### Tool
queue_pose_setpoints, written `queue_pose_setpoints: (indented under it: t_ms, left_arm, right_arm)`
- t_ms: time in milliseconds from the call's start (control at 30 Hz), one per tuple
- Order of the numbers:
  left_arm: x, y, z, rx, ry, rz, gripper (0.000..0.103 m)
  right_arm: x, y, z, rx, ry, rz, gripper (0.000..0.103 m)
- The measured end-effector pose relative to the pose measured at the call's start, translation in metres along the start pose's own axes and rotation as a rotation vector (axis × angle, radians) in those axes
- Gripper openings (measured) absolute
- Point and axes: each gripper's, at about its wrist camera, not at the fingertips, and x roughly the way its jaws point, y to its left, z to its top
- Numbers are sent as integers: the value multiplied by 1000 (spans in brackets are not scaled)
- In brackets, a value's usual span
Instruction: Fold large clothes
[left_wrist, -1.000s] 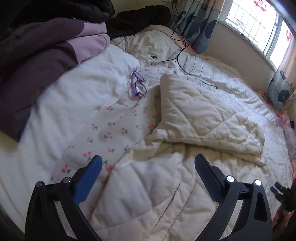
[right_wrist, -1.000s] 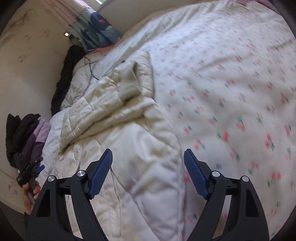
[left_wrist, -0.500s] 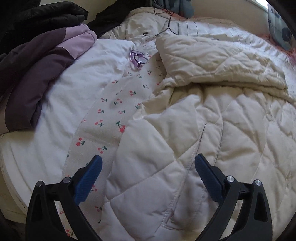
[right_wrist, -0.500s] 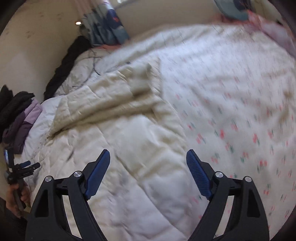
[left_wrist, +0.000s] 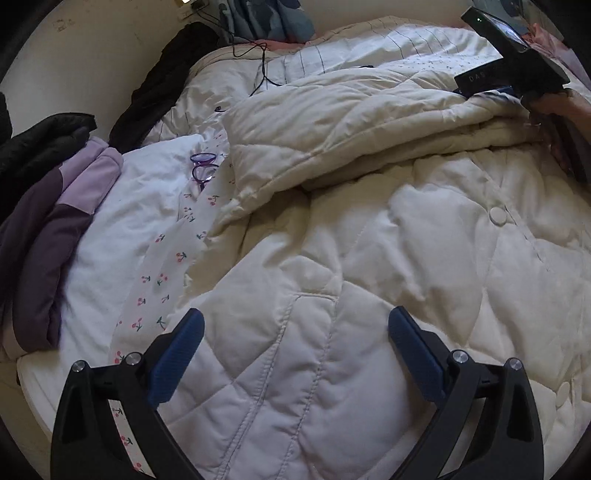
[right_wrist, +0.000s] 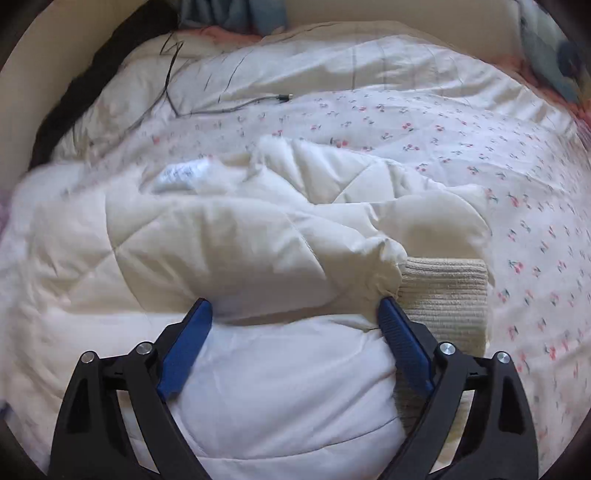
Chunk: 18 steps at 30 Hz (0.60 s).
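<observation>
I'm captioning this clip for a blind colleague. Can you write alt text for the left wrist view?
A cream quilted coat lies spread on a bed, its sleeve folded across the top, with the open left claw above its near edge. Purple glasses and a purple garment lie left; the right claw reaches the sleeve's far end.

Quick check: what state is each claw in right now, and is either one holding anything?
Left claw: open, holding nothing, above the coat.
Right claw: open, just widened; the coat's sleeve lies between the jaws, not gripped.

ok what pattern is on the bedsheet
Small red cherries on white bedsheet, clearest in the right wrist view.
</observation>
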Motion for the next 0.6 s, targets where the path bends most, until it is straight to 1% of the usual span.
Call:
queue_pose_setpoints:
  t_ms: [100,133,167,200,233,267,300,333,367,400,467,500,533,567,600]
  left_arm:
    - [5,3,2,-26,23,-23,96]
    - [5,3,2,-33,24,-26,96]
    - [5,4,2,-43,27,-30,96]
    - [5,5,3,-53,29,-33,96]
    - [6,5,3,-60,31,-35,96]
    - [8,6,5,-67,34,-40,96]
    - [10,6,6,-72,38,-47,96]
    - [11,5,7,-76,42,-59,96]
    - [13,6,7,-79,44,-68,96]
    - [14,6,7,-82,48,-76,96]
    - [16,10,5,-96,57,-103,96]
    - [17,13,4,-106,62,-119,96]
    - [18,16,3,-114,66,-129,96]
    - [18,19,3,-120,67,-135,96]
    - [17,23,2,-129,66,-139,96]
  right_arm:
    - [-11,2,1,7,-21,5,88]
    - [-21,2,3,13,-48,27,88]
    - [-37,1,2,19,-113,57,88]
    - [-49,0,-3,30,-162,47,88]
    - [-55,-4,-6,40,-188,24,89]
    - [-45,-9,-9,38,-141,9,91]
    - [-20,-14,-11,23,-8,19,94]
    - [-11,-16,-14,0,36,42,93]
    - [-19,-20,-15,-6,10,64,93]
    - [-32,-27,-14,37,-10,98,93]
    - [-63,-45,-21,143,-66,215,93]
    - [-80,-54,-30,177,-99,271,93]
    - [-95,-63,-39,200,-117,300,94]
    - [-109,-72,-49,221,-122,325,96]
    - [-121,-83,-66,243,-110,350,96]
